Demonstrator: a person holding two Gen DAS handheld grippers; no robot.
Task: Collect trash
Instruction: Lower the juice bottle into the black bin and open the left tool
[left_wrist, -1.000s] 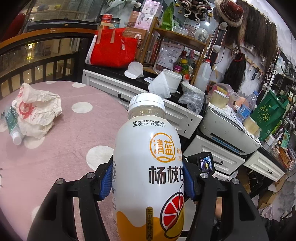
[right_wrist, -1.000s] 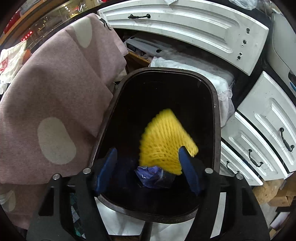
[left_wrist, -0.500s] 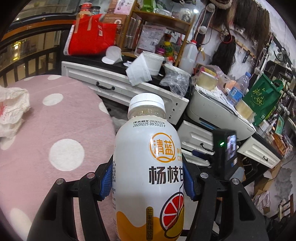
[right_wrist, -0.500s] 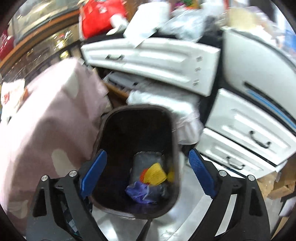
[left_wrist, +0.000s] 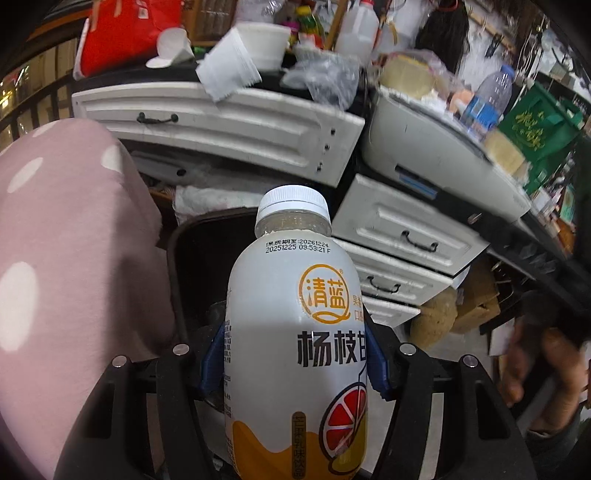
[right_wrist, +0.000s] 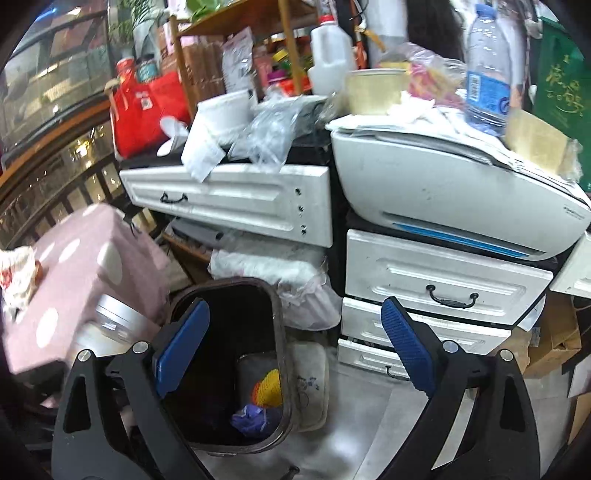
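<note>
My left gripper (left_wrist: 293, 365) is shut on a white drink bottle (left_wrist: 295, 325) with orange print and a white cap, held upright over the near edge of the dark trash bin (left_wrist: 192, 258). In the right wrist view my right gripper (right_wrist: 291, 350) is open and empty, raised above and behind the same bin (right_wrist: 280, 332). Inside the bin lie a yellow foam net (right_wrist: 271, 386) and a purple wrapper (right_wrist: 251, 421). A crumpled white bag (right_wrist: 16, 277) lies on the pink dotted tablecloth (right_wrist: 74, 266).
White drawer units (right_wrist: 443, 284) and a printer (right_wrist: 443, 192) stand behind the bin, cluttered with cups, bags and bottles. The pink table (left_wrist: 55, 258) is to the left. A round clear container (right_wrist: 110, 321) is beside the bin. A hand (left_wrist: 535, 369) shows at lower right.
My left gripper carried the bottle from over the table rightward to the bin. My right gripper released the yellow net into the bin, opened wide and pulled up and back.
</note>
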